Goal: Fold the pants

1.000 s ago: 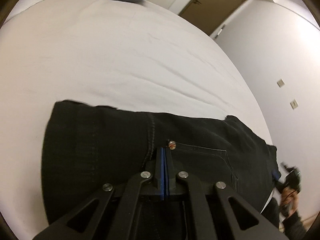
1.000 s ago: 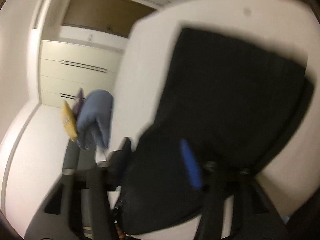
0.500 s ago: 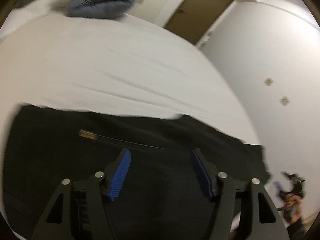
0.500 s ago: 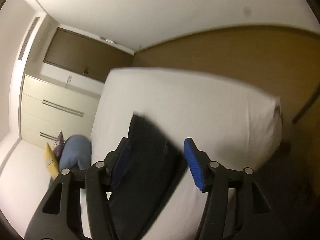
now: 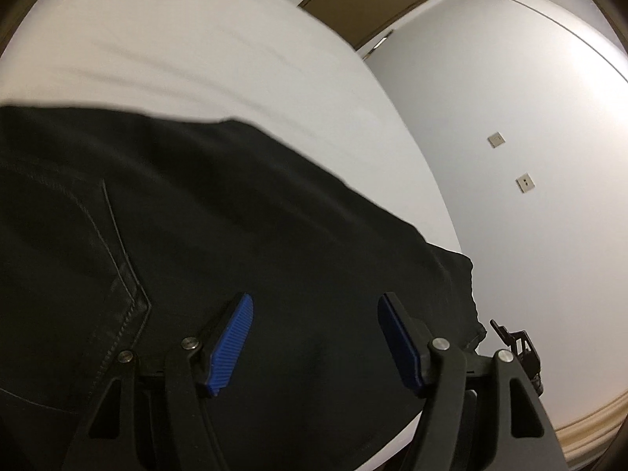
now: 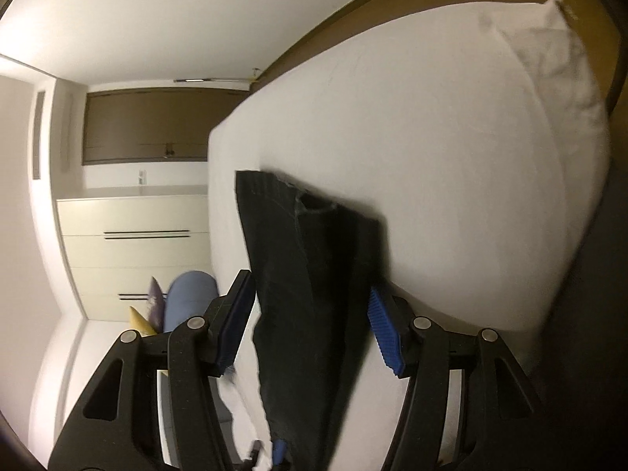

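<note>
The black pants lie folded on the white bed, near its edge, with a pocket seam showing in the left wrist view. The left tongs hover just above the cloth with the jaws spread wide and nothing between them; the right tongs are likewise spread and empty, seen from the side with the pants lying ahead between the two blue pads. Judging by the compact shape, most of the folding looks done, and the step in hand is likely a last fold or a tidy-up. To do it well, bring each set of tongs down on a free edge, pinch all layers together and not only the top one, lift both ends evenly, and lay the cloth over so the edges meet. Keep the pile back from the bed's edge, since it could slide off.
</note>
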`<state>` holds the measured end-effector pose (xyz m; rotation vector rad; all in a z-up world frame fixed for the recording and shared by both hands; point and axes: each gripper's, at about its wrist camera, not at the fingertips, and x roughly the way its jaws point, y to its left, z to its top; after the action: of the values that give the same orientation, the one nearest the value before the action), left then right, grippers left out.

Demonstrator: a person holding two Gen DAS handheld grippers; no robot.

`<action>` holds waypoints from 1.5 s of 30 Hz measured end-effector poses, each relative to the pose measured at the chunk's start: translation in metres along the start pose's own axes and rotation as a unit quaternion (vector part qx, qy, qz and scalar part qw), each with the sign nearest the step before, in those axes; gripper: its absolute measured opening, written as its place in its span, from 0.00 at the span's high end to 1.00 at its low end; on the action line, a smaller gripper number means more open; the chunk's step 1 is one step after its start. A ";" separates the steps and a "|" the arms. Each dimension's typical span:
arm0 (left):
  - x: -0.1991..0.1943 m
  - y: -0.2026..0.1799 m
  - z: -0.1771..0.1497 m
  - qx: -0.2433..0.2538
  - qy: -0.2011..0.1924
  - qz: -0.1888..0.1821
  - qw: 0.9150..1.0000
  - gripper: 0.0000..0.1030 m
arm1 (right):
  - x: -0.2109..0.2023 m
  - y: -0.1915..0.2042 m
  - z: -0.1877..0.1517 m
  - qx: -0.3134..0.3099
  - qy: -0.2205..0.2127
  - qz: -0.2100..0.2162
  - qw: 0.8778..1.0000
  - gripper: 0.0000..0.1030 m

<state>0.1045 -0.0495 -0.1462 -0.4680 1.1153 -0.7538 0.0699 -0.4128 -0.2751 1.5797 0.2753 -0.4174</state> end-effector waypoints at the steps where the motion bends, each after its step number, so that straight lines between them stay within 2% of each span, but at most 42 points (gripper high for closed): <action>1: 0.002 0.003 -0.002 -0.007 0.000 -0.003 1.000 0.34 | 0.004 0.001 0.001 -0.001 -0.004 0.005 1.000 0.46; 4: 0.005 0.007 -0.004 -0.011 0.002 -0.003 1.000 0.41 | 0.000 -0.001 0.006 0.008 -0.016 0.022 1.000 0.50; 5: 0.005 0.009 -0.004 -0.011 0.003 0.000 1.000 0.45 | 0.002 0.000 0.008 0.008 -0.020 0.027 0.999 0.55; 6: 0.005 0.011 -0.005 -0.011 0.004 0.002 1.000 0.51 | 0.007 0.004 0.010 0.002 -0.021 0.029 0.999 0.68; 7: 0.004 0.014 -0.006 -0.015 0.005 0.006 1.000 0.55 | 0.012 0.004 0.012 -0.005 -0.019 0.026 0.999 0.73; 9: 0.004 0.020 -0.007 -0.026 0.005 0.014 1.000 0.75 | 0.016 0.005 0.013 -0.007 -0.016 0.018 1.000 0.87; 10: 0.004 0.024 -0.008 -0.033 0.005 0.018 0.999 0.80 | 0.019 0.004 0.013 -0.005 -0.016 0.013 1.000 0.89; 11: 0.004 0.029 -0.008 -0.039 0.006 0.026 0.999 0.94 | 0.017 0.003 0.011 -0.006 -0.019 0.009 1.000 0.90; 14: 0.004 0.039 -0.010 -0.055 0.009 0.020 0.998 0.97 | 0.004 0.004 0.006 -0.024 -0.026 -0.004 0.999 0.91; 17: 0.005 0.036 -0.010 -0.043 0.010 0.030 0.999 0.97 | 0.002 0.014 0.001 -0.045 -0.032 -0.020 0.998 0.91; 21: 0.004 0.041 -0.012 -0.048 0.008 0.020 0.999 0.97 | -0.001 0.052 -0.014 -0.117 -0.037 -0.051 0.991 0.91; 24: -0.002 0.049 -0.013 -0.049 0.008 0.018 0.999 0.97 | 0.002 0.107 -0.056 -0.231 -0.016 -0.065 0.971 0.91; 26: -0.002 0.048 -0.013 -0.052 0.008 0.016 0.998 0.97 | 0.015 0.141 -0.105 -0.330 0.022 -0.067 0.942 0.91; 28: -0.003 0.047 -0.012 -0.054 0.010 0.015 0.998 0.98 | 0.038 0.162 -0.174 -0.428 0.085 -0.062 0.898 0.91; 29: -0.005 0.048 -0.011 -0.056 0.012 0.011 0.998 0.97 | 0.046 0.162 -0.200 -0.452 0.111 -0.060 0.883 0.91; 30: -0.007 0.047 -0.010 -0.059 0.014 0.004 0.998 0.89 | 0.057 0.158 -0.227 -0.477 0.138 -0.065 0.866 0.91; 31: -0.010 0.050 -0.006 -0.062 0.015 -0.003 0.998 0.82 | 0.074 0.149 -0.258 -0.509 0.167 -0.083 0.840 0.91; 33: -0.015 0.042 -0.003 -0.059 0.014 -0.019 0.998 0.50 | 0.090 0.129 -0.292 -0.548 0.195 -0.116 0.805 0.91; 34: -0.017 0.037 -0.002 -0.055 0.012 -0.020 0.998 0.42 | 0.096 0.117 -0.304 -0.564 0.203 -0.136 0.789 0.91; 35: -0.018 0.032 0.000 -0.052 0.008 -0.020 0.998 0.26 | 0.093 0.105 -0.311 -0.570 0.205 -0.151 0.782 0.91; 36: -0.019 0.028 0.002 -0.051 0.005 -0.020 0.998 0.16 | 0.088 0.097 -0.313 -0.569 0.203 -0.152 0.783 0.91; 38: -0.015 0.022 0.006 -0.054 0.005 -0.026 0.998 0.11 | 0.083 0.097 -0.310 -0.571 0.198 -0.145 0.784 0.91; 40: -0.002 0.018 0.011 -0.062 0.025 -0.023 0.997 0.11 | 0.082 0.104 -0.307 -0.574 0.194 -0.144 0.782 0.91; 45: 0.020 0.000 0.024 -0.038 0.055 -0.008 0.998 0.11 | 0.085 0.105 -0.307 -0.585 0.180 -0.141 0.778 0.91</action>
<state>0.1309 -0.0648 -0.1494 -0.5047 1.2476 -0.7594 0.2200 -0.1199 -0.2114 0.3485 0.8816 -0.0876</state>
